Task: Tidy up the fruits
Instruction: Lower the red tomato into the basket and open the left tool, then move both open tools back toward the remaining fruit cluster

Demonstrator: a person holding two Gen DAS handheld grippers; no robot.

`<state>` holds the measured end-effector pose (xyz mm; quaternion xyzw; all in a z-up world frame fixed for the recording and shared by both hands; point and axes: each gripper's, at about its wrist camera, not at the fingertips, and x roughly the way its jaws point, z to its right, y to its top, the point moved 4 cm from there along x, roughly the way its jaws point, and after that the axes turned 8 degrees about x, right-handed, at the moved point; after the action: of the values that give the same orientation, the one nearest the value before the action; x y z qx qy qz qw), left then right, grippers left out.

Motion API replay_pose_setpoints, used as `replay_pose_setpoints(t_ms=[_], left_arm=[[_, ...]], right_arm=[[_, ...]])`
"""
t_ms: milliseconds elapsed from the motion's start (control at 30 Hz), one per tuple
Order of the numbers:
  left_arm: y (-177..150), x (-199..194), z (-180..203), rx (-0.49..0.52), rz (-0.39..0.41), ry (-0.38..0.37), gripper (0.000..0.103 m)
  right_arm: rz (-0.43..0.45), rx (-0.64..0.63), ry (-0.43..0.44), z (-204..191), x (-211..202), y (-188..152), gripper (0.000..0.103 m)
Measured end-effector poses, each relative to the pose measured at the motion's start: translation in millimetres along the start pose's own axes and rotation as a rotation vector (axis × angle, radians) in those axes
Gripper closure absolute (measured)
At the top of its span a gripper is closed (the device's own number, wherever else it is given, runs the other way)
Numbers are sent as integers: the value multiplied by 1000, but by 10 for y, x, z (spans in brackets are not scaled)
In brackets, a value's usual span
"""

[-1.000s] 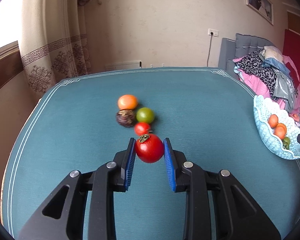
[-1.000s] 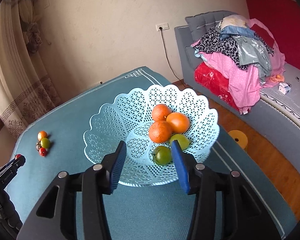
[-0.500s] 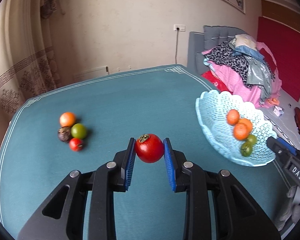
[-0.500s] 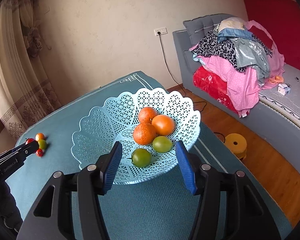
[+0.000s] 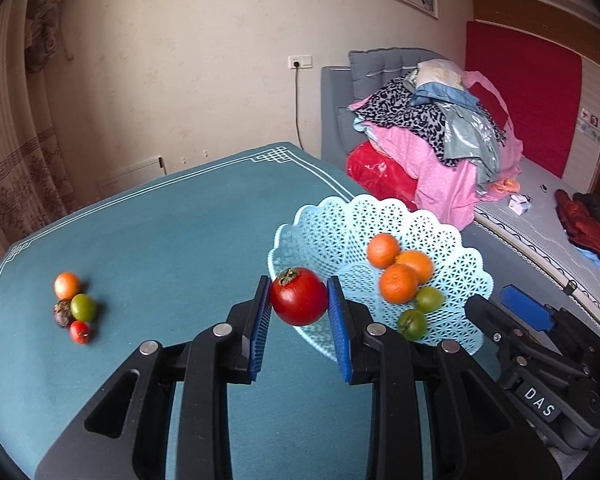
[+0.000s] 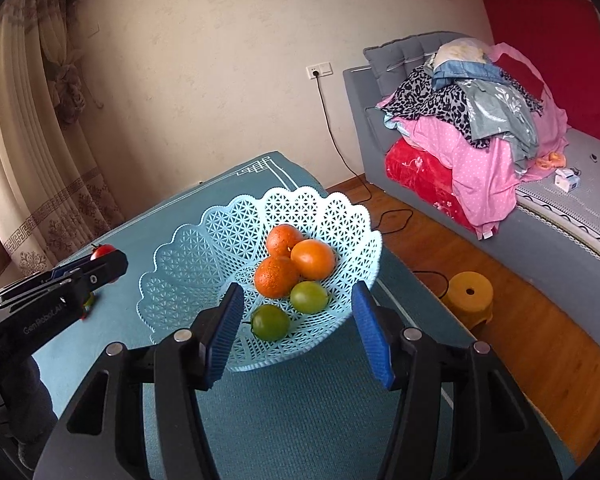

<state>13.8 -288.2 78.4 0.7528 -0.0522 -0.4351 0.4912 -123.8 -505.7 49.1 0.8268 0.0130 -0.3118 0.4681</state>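
Observation:
My left gripper (image 5: 299, 285) is shut on a round red fruit with a dried calyx (image 5: 299, 300), held above the table just at the near-left rim of the pale blue lattice basket (image 5: 332, 224). The basket holds three oranges (image 5: 400, 264) and two green fruits (image 5: 428, 299). An orange fruit (image 5: 67, 285), a green one (image 5: 83, 307), a dark one (image 5: 62, 314) and a small red one (image 5: 79, 332) lie together on the table at left. My right gripper (image 6: 298, 294) hangs open over the basket's near side (image 6: 172, 280), pressing on nothing. The left gripper (image 6: 108, 260) shows at left there.
The teal tablecloth (image 5: 180, 240) ends just right of the basket. Beyond that edge are a wooden floor with a yellow stool (image 6: 470, 296) and a cable, and a bed piled with clothes (image 5: 440, 140). A curtain hangs at left.
The left gripper carried the red fruit away from the loose cluster, rightward to the basket's rim. The right gripper's jaws widened a little over the basket.

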Motion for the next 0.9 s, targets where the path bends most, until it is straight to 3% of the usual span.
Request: replay_pose_setpoints(t_ms=[133, 167, 233, 500, 633, 900], left_arm=[[30, 64, 105, 3, -13, -41, 70], [31, 84, 112, -1, -15, -45, 56], [17, 87, 84, -12, -7, -35, 46], [-93, 149, -111, -46, -42, 1, 46], [-129, 164, -185, -59, -52, 23, 35], [-204, 150, -318, -71, -63, 56, 34]], right_arm=[[0, 10, -3, 37, 8, 8, 47], [-2, 10, -2, 40, 12, 11, 47], [-4, 10, 0, 45, 17, 12, 47], [-18, 3, 4, 6, 41, -24, 46], [-20, -1, 5, -17, 33, -36, 46], [-20, -13, 11, -93, 12, -63, 46]])
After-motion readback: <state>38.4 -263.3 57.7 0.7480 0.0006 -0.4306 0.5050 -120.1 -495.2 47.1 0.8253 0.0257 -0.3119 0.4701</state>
